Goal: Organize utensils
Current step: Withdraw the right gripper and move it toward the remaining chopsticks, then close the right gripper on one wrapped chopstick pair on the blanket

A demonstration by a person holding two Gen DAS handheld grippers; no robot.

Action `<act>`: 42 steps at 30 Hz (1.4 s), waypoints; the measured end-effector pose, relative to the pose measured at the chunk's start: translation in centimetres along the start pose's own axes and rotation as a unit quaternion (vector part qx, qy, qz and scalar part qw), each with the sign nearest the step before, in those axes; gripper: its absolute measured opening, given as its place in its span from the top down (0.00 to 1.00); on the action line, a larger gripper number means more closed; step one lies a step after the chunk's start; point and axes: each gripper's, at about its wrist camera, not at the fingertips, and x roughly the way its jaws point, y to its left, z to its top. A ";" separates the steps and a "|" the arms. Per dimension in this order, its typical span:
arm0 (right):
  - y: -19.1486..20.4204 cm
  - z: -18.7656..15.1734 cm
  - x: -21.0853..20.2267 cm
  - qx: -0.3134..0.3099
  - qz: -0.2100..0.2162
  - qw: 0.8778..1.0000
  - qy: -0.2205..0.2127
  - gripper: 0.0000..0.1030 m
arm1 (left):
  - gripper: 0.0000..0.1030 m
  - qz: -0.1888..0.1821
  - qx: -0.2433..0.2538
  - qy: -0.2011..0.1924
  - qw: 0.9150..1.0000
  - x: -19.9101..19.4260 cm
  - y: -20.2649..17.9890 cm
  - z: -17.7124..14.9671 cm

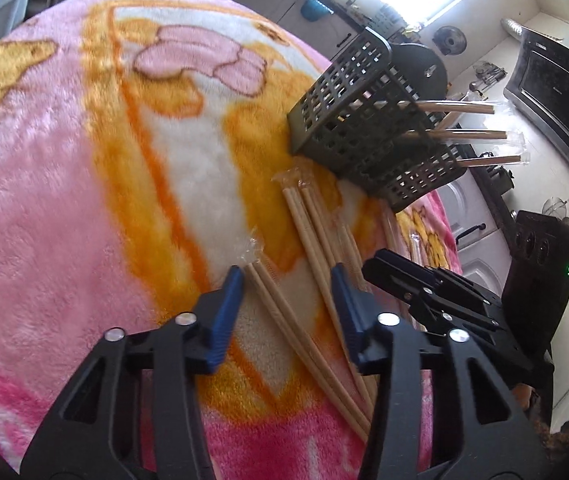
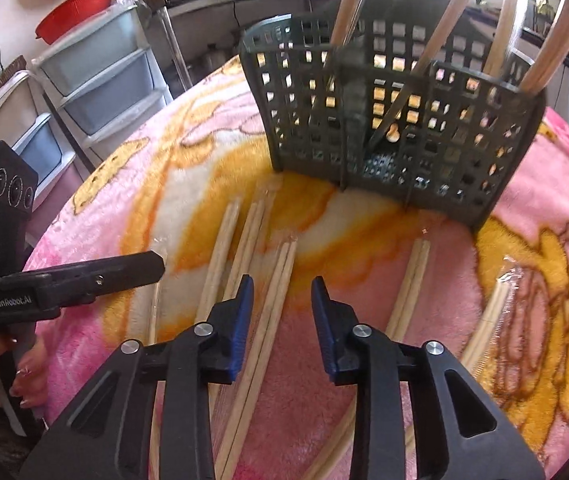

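Blanket (image 2: 364,352) under chopsticks (image 2: 276,280), perhaps wrapped; basket (image 2: 464,152)

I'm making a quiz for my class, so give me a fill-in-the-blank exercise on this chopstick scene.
1. The wrapped chopsticks lie loose on a fluffy ____ blanket.
2. The dark basket already holds several ____.
3. The pads on the right gripper are coloured ____.
4. The left gripper has a pair of chopsticks ____ its fingers.

Missing: pink; chopsticks; blue; between

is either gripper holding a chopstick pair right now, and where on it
Neither. Left gripper and right gripper each straddle a wrapped chopstick pair near its upper end, pads apart.
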 end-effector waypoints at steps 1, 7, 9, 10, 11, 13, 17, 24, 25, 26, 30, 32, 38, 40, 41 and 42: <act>0.0 0.1 0.3 0.000 -0.002 1.000 0.004 0.75 | 0.69 0.001 -0.001 0.001 1.000 0.1 0.1 0.1; -0.2 1.0 2.1 0.010 -0.006 1.000 0.024 0.77 | 0.81 0.008 -0.005 0.009 1.000 0.8 0.7 0.8; -0.3 1.3 2.4 0.012 -0.006 1.000 0.025 0.78 | 0.84 0.005 -0.009 0.011 1.000 1.1 0.9 1.1; -0.4 1.5 2.6 0.014 -0.005 1.000 0.027 0.78 | 0.84 0.003 -0.013 0.012 1.000 1.2 1.1 1.2; -0.5 1.6 2.7 0.016 -0.004 0.999 0.028 0.78 | 0.85 0.003 -0.014 0.014 1.000 1.3 1.2 1.4; -0.7 2.0 3.0 0.021 -0.001 0.999 0.029 0.79 | 0.87 0.005 -0.011 0.014 1.000 1.5 1.2 1.6; -1.2 2.5 3.4 0.035 0.007 0.999 0.032 0.80 | 0.89 0.007 -0.007 0.016 1.000 1.9 1.1 2.0; -1.7 3.7 4.0 0.043 0.011 0.998 0.040 0.83 | 0.89 0.005 -0.009 0.019 1.000 2.2 1.2 2.7; -1.5 3.8 4.1 0.038 0.006 0.998 0.040 0.86 | 0.89 0.006 -0.008 0.019 1.000 2.2 1.2 2.7; -1.5 3.9 4.1 0.033 0.002 0.999 0.040 0.87 | 0.89 0.006 -0.006 0.019 1.000 2.2 1.2 2.8; -1.6 4.2 4.0 0.036 0.009 0.999 0.036 0.92 | 0.92 0.006 -0.006 0.020 1.000 2.4 1.4 3.1; -1.8 4.2 3.7 0.041 0.013 0.999 0.032 0.94 | 0.93 0.002 -0.009 0.021 1.000 2.5 1.5 3.2; -1.4 4.4 1.0 0.039 0.041 0.998 -0.007 0.94 | 0.94 0.001 0.000 0.005 1.000 1.4 1.2 3.5; -1.2 4.5 -0.2 0.033 0.046 0.998 -0.023 0.94 | 0.94 -0.004 0.004 -0.003 1.000 0.8 0.8 3.6; -1.1 4.5 -0.7 0.031 0.047 0.998 -0.029 0.94 | 0.95 -0.006 0.006 -0.008 1.000 0.4 0.6 3.7; -0.9 4.5 -1.3 0.027 0.048 0.998 -0.036 0.94 | 0.95 -0.008 0.010 -0.015 1.000 -0.1 0.4 3.9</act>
